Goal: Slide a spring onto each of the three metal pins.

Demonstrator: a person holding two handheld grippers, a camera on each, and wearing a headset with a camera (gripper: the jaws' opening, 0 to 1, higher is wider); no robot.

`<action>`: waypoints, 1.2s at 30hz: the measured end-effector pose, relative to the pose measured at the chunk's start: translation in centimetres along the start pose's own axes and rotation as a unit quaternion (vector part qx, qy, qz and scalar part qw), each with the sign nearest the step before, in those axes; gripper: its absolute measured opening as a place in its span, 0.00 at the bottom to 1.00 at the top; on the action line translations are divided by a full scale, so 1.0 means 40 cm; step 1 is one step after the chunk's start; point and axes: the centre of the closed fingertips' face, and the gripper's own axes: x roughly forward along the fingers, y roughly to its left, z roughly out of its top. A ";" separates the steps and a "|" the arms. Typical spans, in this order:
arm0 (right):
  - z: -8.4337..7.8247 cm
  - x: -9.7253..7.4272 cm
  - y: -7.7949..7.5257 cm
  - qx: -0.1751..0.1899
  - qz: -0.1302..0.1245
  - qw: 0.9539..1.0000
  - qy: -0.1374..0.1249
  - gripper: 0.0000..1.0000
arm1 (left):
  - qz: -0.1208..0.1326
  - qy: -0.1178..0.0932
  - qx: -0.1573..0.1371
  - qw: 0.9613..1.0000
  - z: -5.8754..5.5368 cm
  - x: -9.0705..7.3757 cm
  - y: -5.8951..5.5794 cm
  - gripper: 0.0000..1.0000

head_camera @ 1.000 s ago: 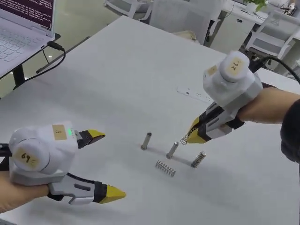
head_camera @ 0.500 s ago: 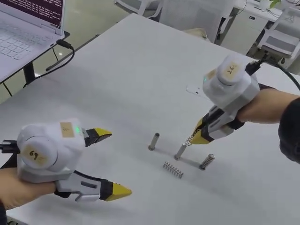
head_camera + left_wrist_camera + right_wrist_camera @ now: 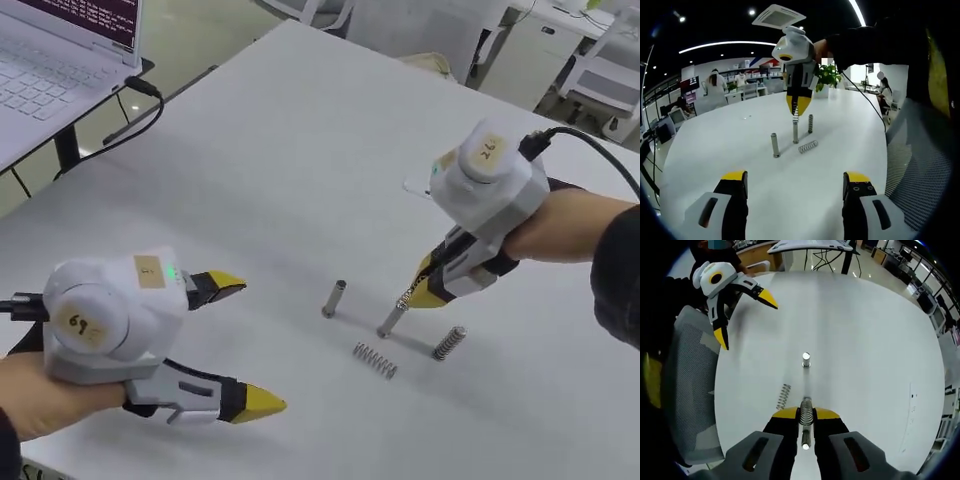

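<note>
Pinching spring (image 3: 405, 297) over middle pin (image 3: 390, 322), right gripper (image 3: 426, 293) stands well inside table (image 3: 300, 150) edge

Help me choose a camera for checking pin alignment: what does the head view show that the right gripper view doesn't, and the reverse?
Head view, not the other: the open silver laptop and black cable beside the white table. Right gripper view, not the head: a grey mesh chair. Both: the right claw shut on a coiled metal spring, the bare metal pin, the loose spring, and the open left claw.
</note>
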 end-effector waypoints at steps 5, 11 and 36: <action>-0.001 0.007 -0.001 -0.001 0.002 1.000 0.004 0.08 | -0.002 -0.001 -0.002 1.000 -0.001 0.001 -0.001 0.73; -0.009 0.020 -0.002 -0.005 0.004 1.000 0.012 0.08 | -0.003 -0.001 -0.004 1.000 -0.004 0.000 -0.001 0.73; -0.024 0.098 -0.007 -0.006 -0.004 0.999 0.031 0.08 | -0.007 -0.001 -0.005 1.000 -0.003 0.004 -0.005 0.70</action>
